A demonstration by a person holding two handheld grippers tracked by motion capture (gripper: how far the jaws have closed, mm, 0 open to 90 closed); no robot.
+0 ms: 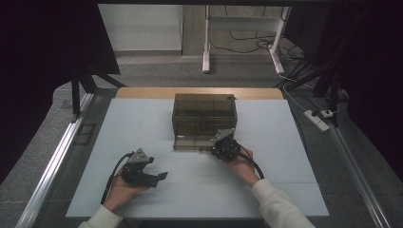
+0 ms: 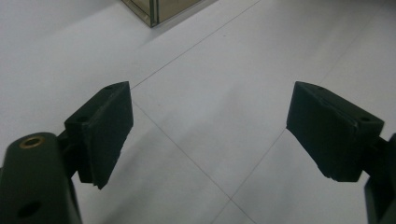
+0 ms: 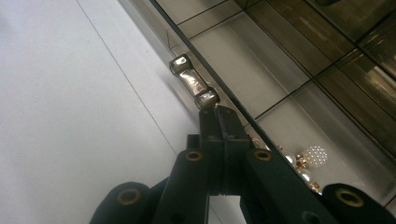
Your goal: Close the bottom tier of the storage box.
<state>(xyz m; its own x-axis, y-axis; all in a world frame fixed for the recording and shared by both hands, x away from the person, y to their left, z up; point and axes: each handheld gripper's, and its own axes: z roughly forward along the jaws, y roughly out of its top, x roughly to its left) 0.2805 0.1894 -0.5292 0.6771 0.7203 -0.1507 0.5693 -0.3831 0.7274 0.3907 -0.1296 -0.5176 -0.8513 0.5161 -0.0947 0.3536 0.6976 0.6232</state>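
A smoky see-through drawer box (image 1: 204,114) stands mid-table, its bottom drawer (image 1: 190,142) pulled out toward me. My right gripper (image 1: 216,147) is at the drawer's front right. In the right gripper view the jaws of that gripper (image 3: 220,111) are shut, tips touching the near end of the small metal handle (image 3: 193,80) on the drawer's front wall. The handle bar itself lies outside the jaws. Pearl and gold jewellery (image 3: 310,156) lies in the drawer (image 3: 243,56). My left gripper (image 1: 159,167) rests at the left front, open (image 2: 210,130) over bare table, a corner of the box (image 2: 154,9) far ahead.
The white table (image 1: 285,156) has a wooden strip (image 1: 142,92) along its far edge. Beyond it are a metal stand (image 1: 242,42) and loose cables on the floor. A power strip (image 1: 317,119) lies off the right side, and a metal rail (image 1: 57,156) runs along the left.
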